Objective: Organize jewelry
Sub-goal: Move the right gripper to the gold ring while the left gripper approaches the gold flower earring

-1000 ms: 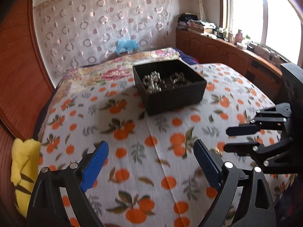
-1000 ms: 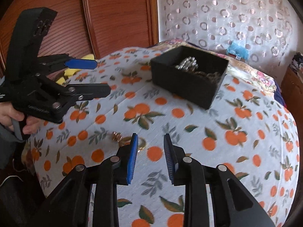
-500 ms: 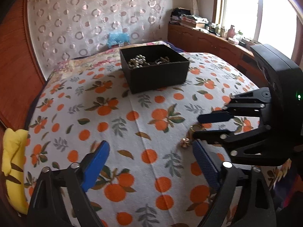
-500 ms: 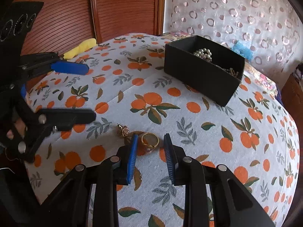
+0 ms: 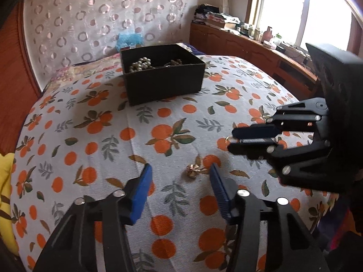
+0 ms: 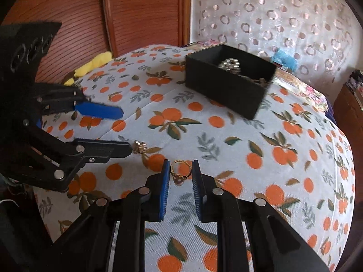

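A black open box (image 5: 162,77) (image 6: 229,83) with pearls and chains inside sits at the far side of the orange-print bedspread. A small gold earring (image 5: 192,171) (image 6: 139,147) lies on the cloth just ahead of my open left gripper (image 5: 180,176), near its right fingertip. A gold ring (image 6: 180,170) lies between the fingertips of my right gripper (image 6: 180,172), which is partly open and straddles it without touching. The right gripper also shows in the left wrist view (image 5: 232,139), and the left gripper in the right wrist view (image 6: 126,131).
A yellow plush (image 5: 5,195) (image 6: 95,64) lies at the bed's left edge by the wooden headboard (image 6: 90,15). A patterned pillow (image 5: 102,18) stands behind the box. A cluttered wooden sill (image 5: 249,43) runs under the window at right.
Both grippers have moved forward and down to the cloth. The left gripper now has the earring near its fingertips, and the right gripper's fingers now straddle the ring.
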`<action>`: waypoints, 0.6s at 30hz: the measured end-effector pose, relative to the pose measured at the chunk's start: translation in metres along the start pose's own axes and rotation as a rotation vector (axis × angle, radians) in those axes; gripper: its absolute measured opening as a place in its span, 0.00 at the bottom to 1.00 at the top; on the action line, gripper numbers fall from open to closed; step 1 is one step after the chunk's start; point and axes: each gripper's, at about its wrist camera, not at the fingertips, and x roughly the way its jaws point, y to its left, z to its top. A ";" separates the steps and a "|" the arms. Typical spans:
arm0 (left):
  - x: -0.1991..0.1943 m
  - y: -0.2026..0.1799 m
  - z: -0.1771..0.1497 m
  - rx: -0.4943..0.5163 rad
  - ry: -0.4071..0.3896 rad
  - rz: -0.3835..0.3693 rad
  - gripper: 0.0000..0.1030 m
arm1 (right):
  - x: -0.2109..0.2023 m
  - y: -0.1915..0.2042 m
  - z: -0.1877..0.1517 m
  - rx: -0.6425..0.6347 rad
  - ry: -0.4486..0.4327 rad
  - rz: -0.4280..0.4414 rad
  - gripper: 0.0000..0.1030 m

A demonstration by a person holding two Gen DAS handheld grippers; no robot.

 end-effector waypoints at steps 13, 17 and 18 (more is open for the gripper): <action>0.019 -0.017 0.003 0.050 0.038 0.021 0.17 | -0.023 -0.024 -0.009 0.062 -0.035 -0.014 0.21; 0.018 -0.016 0.001 0.046 0.033 0.022 0.14 | -0.026 -0.026 -0.008 0.069 -0.047 -0.010 0.21; 0.018 -0.015 0.001 0.041 0.032 0.021 0.14 | -0.026 -0.026 -0.008 0.070 -0.048 -0.009 0.21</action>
